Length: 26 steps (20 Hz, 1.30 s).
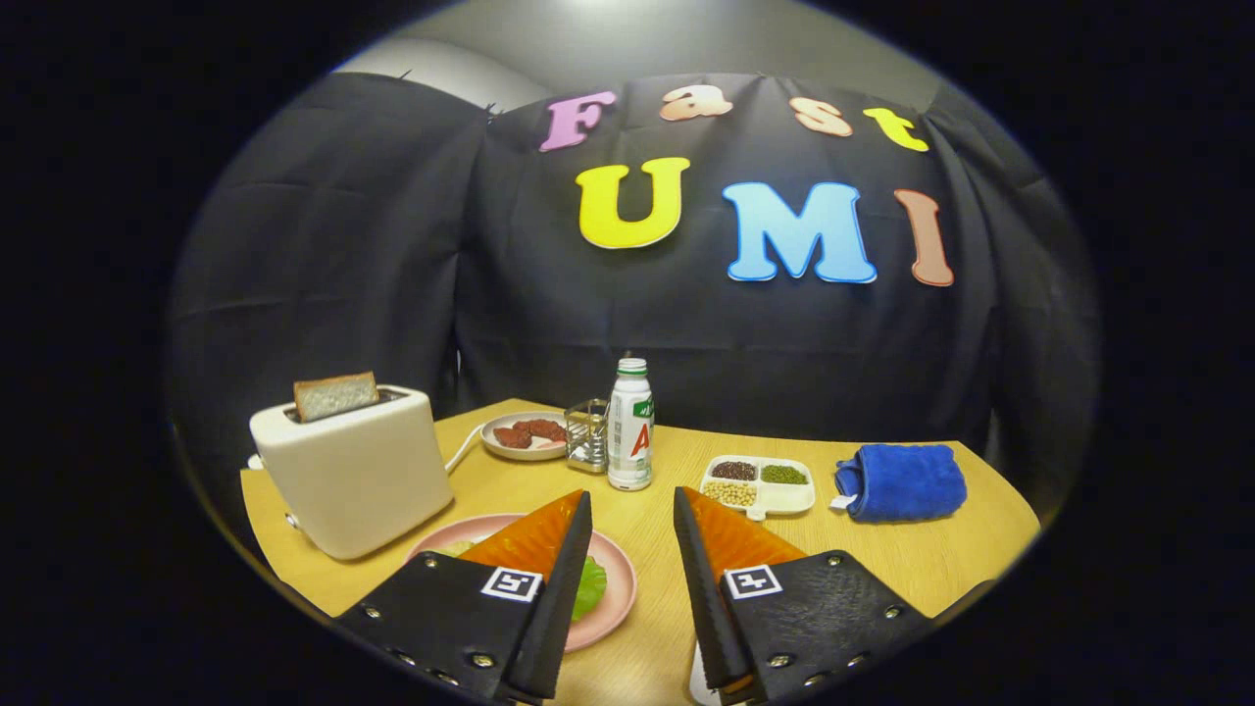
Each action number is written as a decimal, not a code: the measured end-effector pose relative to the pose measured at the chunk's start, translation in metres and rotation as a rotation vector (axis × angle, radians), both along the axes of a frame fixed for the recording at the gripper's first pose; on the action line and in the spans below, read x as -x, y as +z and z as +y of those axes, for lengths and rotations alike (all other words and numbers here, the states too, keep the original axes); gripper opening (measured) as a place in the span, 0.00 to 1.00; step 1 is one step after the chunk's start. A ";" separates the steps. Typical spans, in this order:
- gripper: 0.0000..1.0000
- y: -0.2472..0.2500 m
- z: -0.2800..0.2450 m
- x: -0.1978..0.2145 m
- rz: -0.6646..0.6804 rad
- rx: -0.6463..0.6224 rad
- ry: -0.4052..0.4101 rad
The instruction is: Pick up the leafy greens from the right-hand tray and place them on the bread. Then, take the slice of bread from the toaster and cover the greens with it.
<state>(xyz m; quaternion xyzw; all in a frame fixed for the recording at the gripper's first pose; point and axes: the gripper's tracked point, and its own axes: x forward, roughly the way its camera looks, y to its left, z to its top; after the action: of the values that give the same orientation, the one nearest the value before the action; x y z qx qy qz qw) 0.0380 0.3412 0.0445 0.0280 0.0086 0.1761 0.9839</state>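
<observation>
My gripper is open above the near part of the wooden table, with nothing between its fingers. A pink plate lies under and beside the left finger; green leafy greens show on it just right of that finger, and the rest of the plate is hidden. A cream toaster stands to the left beyond the fingers, with a slice of bread sticking up from its slot.
Beyond the fingers stand a white bottle and a small glass holder. A plate of red meat slices lies behind them. A white divided tray of beans and a rolled blue towel lie to the right.
</observation>
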 end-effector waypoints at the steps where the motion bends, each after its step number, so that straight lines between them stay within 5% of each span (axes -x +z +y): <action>1: 0.53 0.010 0.005 0.009 0.005 -0.028 -0.008; 10: 0.53 0.070 0.126 0.072 -0.064 -0.119 0.092; 17: 0.53 0.064 0.256 0.094 -0.059 -0.028 0.200; 26: 0.53 0.040 0.328 0.064 -0.026 0.058 0.113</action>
<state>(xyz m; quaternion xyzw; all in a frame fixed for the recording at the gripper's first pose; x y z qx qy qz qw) -0.0262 0.6694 0.0840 -0.0035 0.0024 0.2313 0.9729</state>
